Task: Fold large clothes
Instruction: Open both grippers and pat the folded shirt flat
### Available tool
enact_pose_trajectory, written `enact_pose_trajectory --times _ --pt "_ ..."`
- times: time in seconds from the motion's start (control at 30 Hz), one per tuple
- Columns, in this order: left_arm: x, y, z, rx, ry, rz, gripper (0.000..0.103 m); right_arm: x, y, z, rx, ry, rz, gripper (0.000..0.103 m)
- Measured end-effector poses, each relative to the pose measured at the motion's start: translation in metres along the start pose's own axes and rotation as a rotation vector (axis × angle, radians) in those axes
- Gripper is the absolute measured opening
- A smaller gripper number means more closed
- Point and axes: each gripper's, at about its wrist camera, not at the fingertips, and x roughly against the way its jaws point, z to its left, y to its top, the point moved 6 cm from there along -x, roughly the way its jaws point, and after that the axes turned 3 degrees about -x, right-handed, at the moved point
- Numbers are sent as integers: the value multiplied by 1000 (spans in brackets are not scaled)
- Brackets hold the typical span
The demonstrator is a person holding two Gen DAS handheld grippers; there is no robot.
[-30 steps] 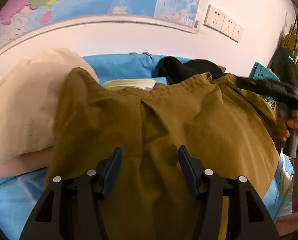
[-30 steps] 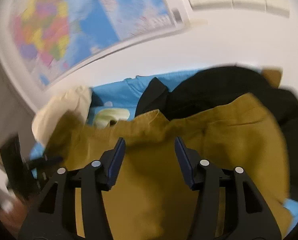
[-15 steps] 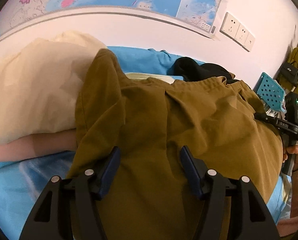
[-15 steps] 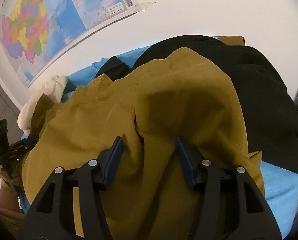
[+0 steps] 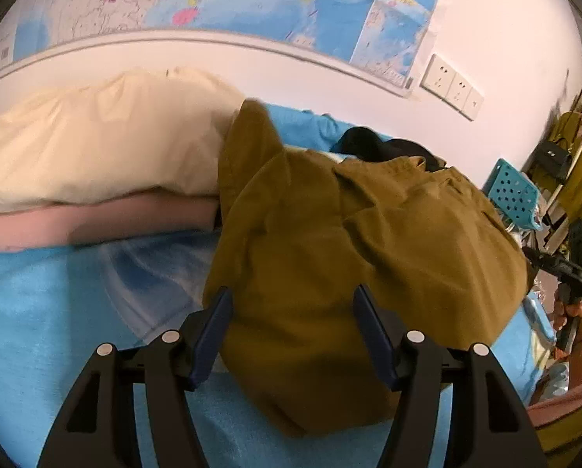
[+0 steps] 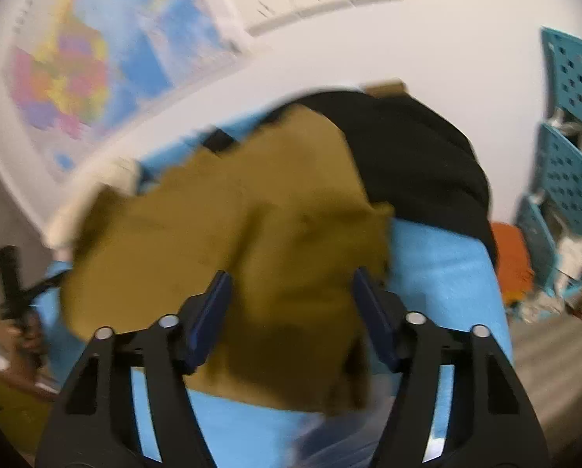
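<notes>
The mustard-brown garment (image 5: pixel 330 257) lies bunched on the blue bed (image 5: pixel 49 312), its far edge against the cream pillow (image 5: pixel 96 144) and over a black garment (image 6: pixel 416 156). Both the left gripper (image 5: pixel 293 331) and the right gripper (image 6: pixel 291 312) have their jaws spread wide with nothing clamped, the cloth only lying between them. To fold it well, I judge each gripper should pinch 1 near corner and draw the cloth flat before doubling it, keeping the black garment from being dragged along.

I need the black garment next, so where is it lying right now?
The black garment lies at the far end of the blue bed by the wall, partly under the brown garment; in the right wrist view it sits right of center.
</notes>
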Motion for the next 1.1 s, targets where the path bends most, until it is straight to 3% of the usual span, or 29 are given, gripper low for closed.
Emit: enact_pose_trajectory --times 0.03,0.1,0.23,0.53,0.77,1.0,1.1 --pt "-4 -1 1 7 1 6 63 -8 -2 -5 -15 -18 14 61" --pt "-10 -2 1 19 20 19 63 -22 -3 -16 -106 34 34 64" --pt "-8 -1 -6 -2 91 31 62 -21 -4 -18 -129 38 23 65" --pt "7 1 -21 -63 234 23 61 25 4 6 -44 -24 -74 67" --pt "19 -4 -31 -103 259 6 62 54 5 44 82 -10 -143 69" --pt "27 -10 -28 -78 247 8 62 26 -11 68 132 69 -52 71" --pt "31 -13 -27 -74 253 9 63 2 -20 61 116 48 -3 70"
